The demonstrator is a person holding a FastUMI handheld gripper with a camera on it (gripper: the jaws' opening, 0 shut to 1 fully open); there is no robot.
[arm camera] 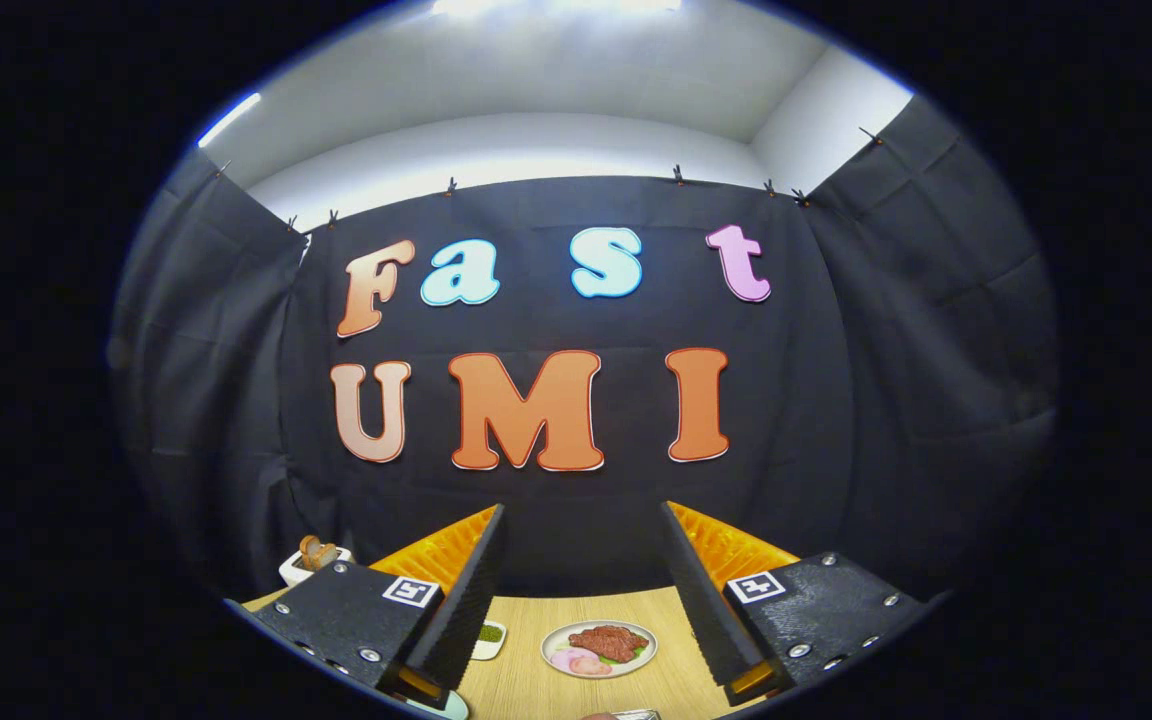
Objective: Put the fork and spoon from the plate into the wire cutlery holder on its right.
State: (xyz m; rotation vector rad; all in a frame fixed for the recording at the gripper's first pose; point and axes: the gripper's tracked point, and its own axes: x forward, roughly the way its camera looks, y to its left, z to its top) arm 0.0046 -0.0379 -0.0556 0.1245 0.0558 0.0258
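The gripper (pixel 581 600) hangs released, fingers wide apart and empty, aimed level at the booth wall — high above the counter (pixel 526 680). Between its fingers, below, sits a plate (pixel 599 648) of food; fork, spoon and holder can't be made out, so it must tip downward.

Bright light from ceiling strip (pixel 556 5) overhead, second strip light (pixel 229 118) off to one side. White glare on ceiling; upper wall glows pale. Black cloth wall stays dark and flat, soft folds barely lit. Wooden desk (pixel 536 685) evenly lit, warm, only faint shadows. Picture bends hard near rim: straight lines curve. Middle sharp. Gripper (pixel 582 570) fingers spread apart, close, slightly soft.
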